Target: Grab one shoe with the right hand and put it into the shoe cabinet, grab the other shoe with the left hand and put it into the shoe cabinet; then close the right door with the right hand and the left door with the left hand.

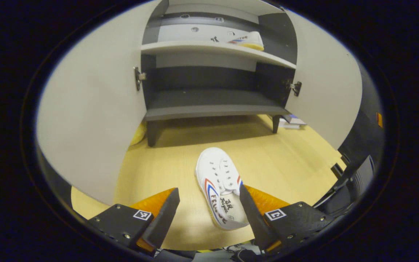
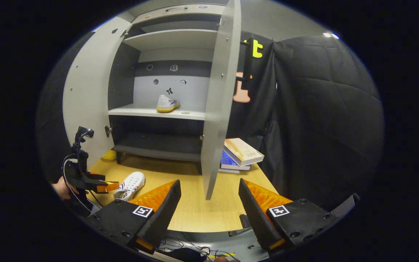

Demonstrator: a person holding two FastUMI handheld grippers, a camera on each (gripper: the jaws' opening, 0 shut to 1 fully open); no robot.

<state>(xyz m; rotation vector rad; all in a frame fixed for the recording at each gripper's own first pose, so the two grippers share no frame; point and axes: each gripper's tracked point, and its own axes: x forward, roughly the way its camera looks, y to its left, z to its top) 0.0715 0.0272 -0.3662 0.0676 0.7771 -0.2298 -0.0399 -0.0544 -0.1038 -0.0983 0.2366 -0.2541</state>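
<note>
Left gripper (image 1: 209, 203): jaws stand wide apart and hold nothing. It hangs low over the wooden table (image 1: 286, 160), pointed at the shoe cabinet (image 1: 209, 109). A white shoe (image 1: 219, 185) with red and blue side stripes lies on the table directly ahead, toe toward the cabinet and heel between the two fingers. The heel sits close beside the finger on the right of the left gripper view; whether they touch cannot be told.

Right gripper (image 2: 209, 203): jaws likewise wide apart and empty. It is held above the near edge of the table, facing the edge of the cabinet's right door (image 2: 216, 102).

Shoe cabinet: both doors are swung fully open. In the left gripper view the left door (image 1: 93, 109) stands to the left and the right door to the right of the opening. The cabinet rests on short dark legs at the back of the table.

Second shoe (image 2: 167, 103): already inside, on the light middle shelf (image 2: 151, 112), seen heel-on in the right gripper view. The dark lower shelf (image 1: 209, 103) carries nothing.

Also noted: the right gripper view shows the left gripper off to the left, just beside the shoe on the table. A stack of books (image 2: 240, 154) lies beside the cabinet, behind the right door.
</note>
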